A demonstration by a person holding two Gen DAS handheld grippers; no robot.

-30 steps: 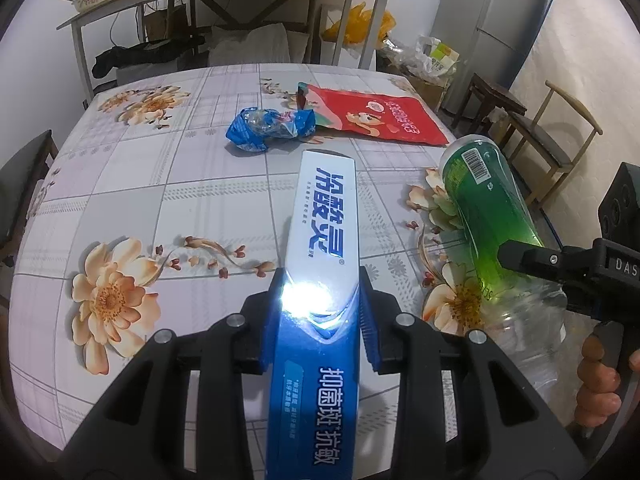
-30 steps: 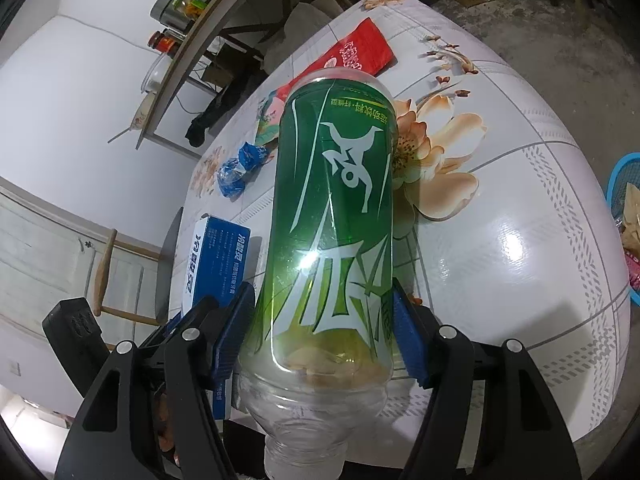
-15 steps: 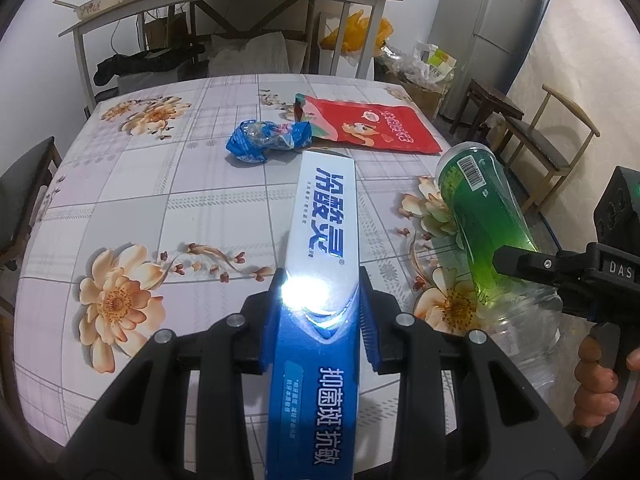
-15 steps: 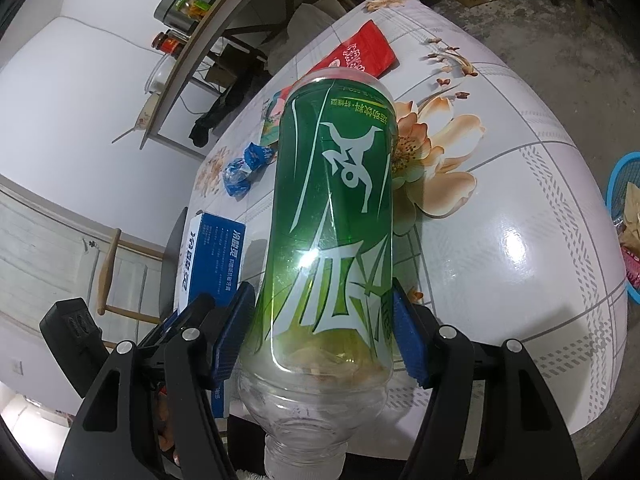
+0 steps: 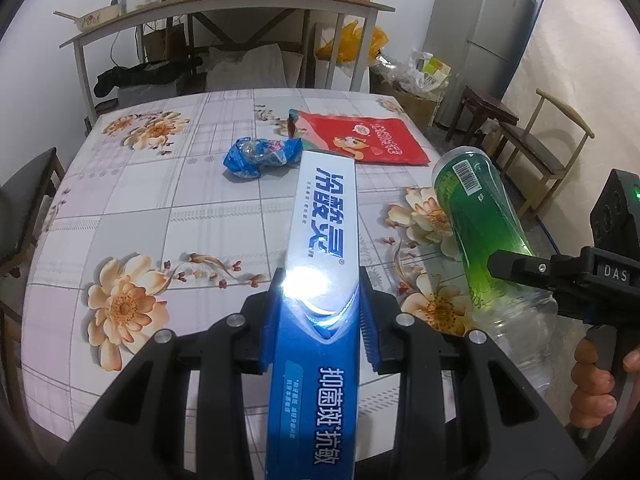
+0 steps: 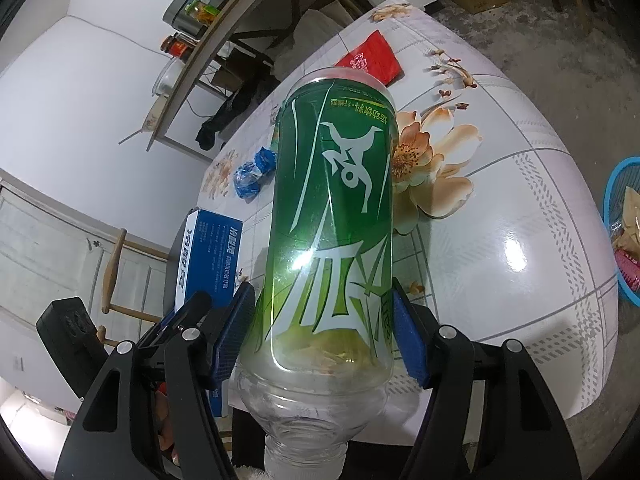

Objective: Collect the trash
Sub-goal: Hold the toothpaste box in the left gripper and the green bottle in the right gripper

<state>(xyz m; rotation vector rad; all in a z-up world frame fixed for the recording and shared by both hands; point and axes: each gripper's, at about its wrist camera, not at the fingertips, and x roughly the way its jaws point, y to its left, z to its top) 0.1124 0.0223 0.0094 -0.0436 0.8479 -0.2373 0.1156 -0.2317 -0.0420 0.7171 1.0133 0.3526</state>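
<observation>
Floral oilcloth covers the table (image 5: 132, 216), with a cluttered shelf and a grey fridge behind it. From the left wrist view, the left gripper (image 5: 320, 316) pinches a long blue-and-white toothpaste box (image 5: 322, 240) by its sides, held lengthwise above the table so it clears the surface for carrying; a crumpled blue wrapper (image 5: 260, 154) and a red snack bag (image 5: 360, 140) lie on the cloth beyond, apart from both grippers and not yet collected. At the right edge, the right gripper (image 5: 516, 268) carries a green bottle (image 5: 476, 208). From the right wrist view, the right gripper (image 6: 324, 336) is pressed against the green bottle (image 6: 336, 208) near its clear neck end, base pointing away, probably so the wide body stays trapped between the pads. A blue basket (image 6: 624, 232) holding scraps sits off the table's edge at far right, likely the destination.
</observation>
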